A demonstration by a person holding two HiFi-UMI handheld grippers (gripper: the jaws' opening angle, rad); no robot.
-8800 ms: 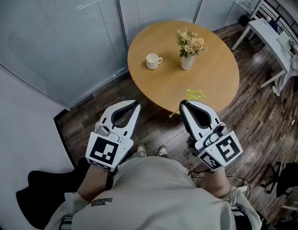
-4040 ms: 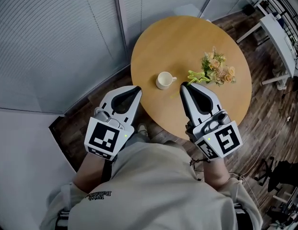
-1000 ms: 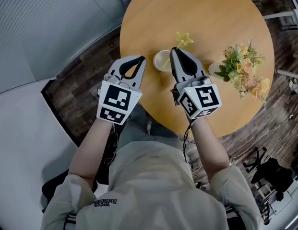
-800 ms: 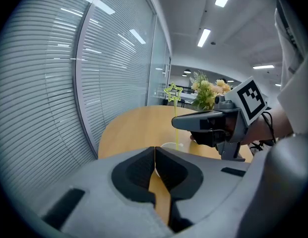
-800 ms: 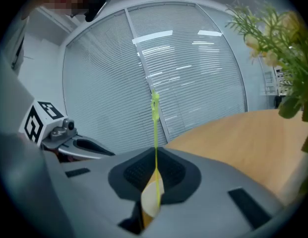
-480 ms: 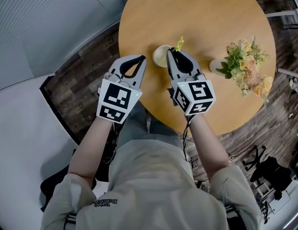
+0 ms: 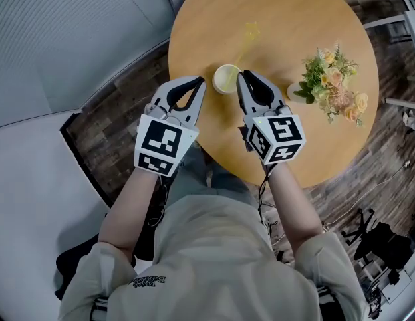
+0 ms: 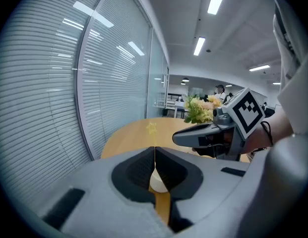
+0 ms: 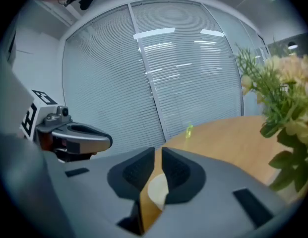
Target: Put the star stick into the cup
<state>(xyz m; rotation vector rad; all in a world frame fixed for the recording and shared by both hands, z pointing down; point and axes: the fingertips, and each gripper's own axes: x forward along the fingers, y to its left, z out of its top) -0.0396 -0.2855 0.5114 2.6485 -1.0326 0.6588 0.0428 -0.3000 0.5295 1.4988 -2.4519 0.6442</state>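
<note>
From above, the star stick (image 7: 246, 40) is a pale smear. The star's outline is lost, and the stick's lower end cannot be followed past the rim of the cup (image 7: 225, 79). Behind the left gripper (image 8: 154, 151) only a sliver of cup shows, with rim and handle covered, and the star beyond is a faint speck. The right gripper (image 9: 157, 153) likewise masks most of the cup, and its star is a small green blur. The flowers (image 9: 285, 103) are cut off by that view's right edge. From above, the vase (image 7: 293, 92) sits mostly under blooms, and the table (image 7: 294, 5) runs off the top edge.
</note>
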